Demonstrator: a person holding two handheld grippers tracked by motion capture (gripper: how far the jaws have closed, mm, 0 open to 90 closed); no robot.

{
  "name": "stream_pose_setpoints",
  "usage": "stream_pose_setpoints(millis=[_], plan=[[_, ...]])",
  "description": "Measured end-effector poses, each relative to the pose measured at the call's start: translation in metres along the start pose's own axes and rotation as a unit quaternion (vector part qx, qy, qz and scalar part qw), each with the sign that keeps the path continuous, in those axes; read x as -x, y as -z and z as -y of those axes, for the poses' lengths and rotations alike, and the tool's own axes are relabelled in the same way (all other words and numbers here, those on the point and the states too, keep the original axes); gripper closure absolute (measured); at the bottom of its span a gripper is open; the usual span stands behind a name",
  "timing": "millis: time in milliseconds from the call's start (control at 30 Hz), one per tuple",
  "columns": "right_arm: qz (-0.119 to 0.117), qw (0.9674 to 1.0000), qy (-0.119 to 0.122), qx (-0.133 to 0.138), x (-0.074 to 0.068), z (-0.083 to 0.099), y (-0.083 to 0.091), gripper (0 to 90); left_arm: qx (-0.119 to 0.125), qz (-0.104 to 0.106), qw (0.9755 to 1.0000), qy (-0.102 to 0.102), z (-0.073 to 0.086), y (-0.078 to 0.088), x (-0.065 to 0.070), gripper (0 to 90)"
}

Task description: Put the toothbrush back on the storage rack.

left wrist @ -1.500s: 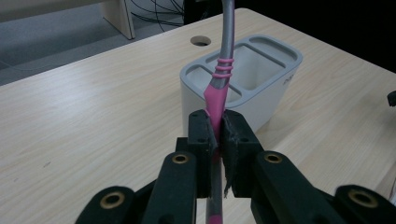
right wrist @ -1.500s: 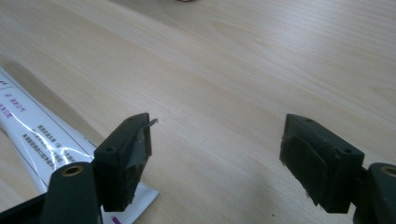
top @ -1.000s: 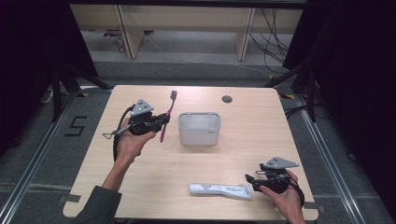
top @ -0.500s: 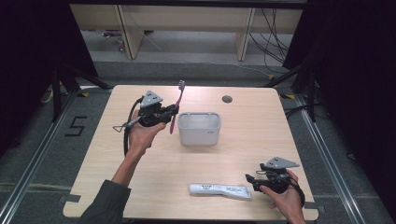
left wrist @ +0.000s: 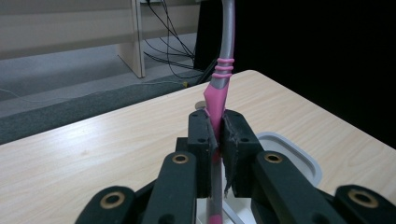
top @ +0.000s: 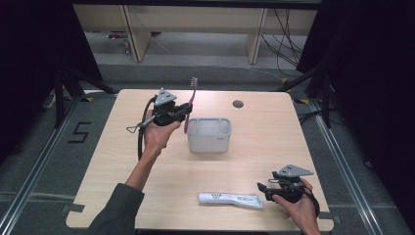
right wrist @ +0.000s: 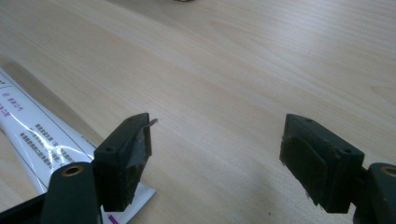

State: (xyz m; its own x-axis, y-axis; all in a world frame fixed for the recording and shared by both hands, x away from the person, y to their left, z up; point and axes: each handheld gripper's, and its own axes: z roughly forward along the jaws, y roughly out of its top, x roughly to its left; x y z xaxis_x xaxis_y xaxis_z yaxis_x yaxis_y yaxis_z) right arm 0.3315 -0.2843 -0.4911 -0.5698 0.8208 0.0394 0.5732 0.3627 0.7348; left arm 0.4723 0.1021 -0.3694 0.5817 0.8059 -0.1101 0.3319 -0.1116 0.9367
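Now the left gripper [top: 182, 111] sits closer to the middle of the high view than it did a second ago, when it held the pink toothbrush [top: 189, 103] farther left over the surface [top: 147, 196]. Its fingers [left wrist: 236, 140] are clamped on the pink handle, brush head up, just left of the white container [top: 209, 134] — in the left gripper view the container's rim [left wrist: 299, 156] shows right behind the fingers. That drift suggests the toothbrush is headed for the container; the handle's lower end is not yet over the opening. At lower right, the right gripper [top: 264, 188] has not moved, its fingers [right wrist: 123, 158] wide apart on nothing, just beside the toothpaste tube [top: 230, 199] lying flat.
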Motion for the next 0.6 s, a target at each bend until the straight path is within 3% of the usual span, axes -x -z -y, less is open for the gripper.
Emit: stream_pose_setpoints(millis=[33, 67, 167, 200, 600], plan=[[-0.005, 0.9999, -0.008, -0.003, -0.001, 0.000, 0.000, 25.5, 0.003, -0.002, 1.0000, 0.002, -0.001, -0.003, 0.000, 82.1], [-0.006, 1.0000, 0.006, 0.004, 0.001, 0.000, -0.001, 25.5, 0.003, 0.000, 1.0000, 0.003, -0.002, -0.005, 0.001, 82.1], [-0.013, 0.9999, 0.006, 0.005, 0.000, 0.000, -0.002, 25.5, 0.004, -0.002, 1.0000, 0.001, -0.003, -0.008, 0.002, 82.1], [-0.013, 0.9999, -0.006, -0.002, -0.001, 0.000, -0.001, 25.4, 0.004, -0.002, 1.0000, 0.002, -0.003, -0.012, 0.002, 82.1], [-0.009, 1.0000, -0.004, 0.002, -0.001, 0.000, -0.001, 25.4, 0.001, -0.017, 0.9999, -0.002, 0.004, -0.029, 0.003, 82.1]])
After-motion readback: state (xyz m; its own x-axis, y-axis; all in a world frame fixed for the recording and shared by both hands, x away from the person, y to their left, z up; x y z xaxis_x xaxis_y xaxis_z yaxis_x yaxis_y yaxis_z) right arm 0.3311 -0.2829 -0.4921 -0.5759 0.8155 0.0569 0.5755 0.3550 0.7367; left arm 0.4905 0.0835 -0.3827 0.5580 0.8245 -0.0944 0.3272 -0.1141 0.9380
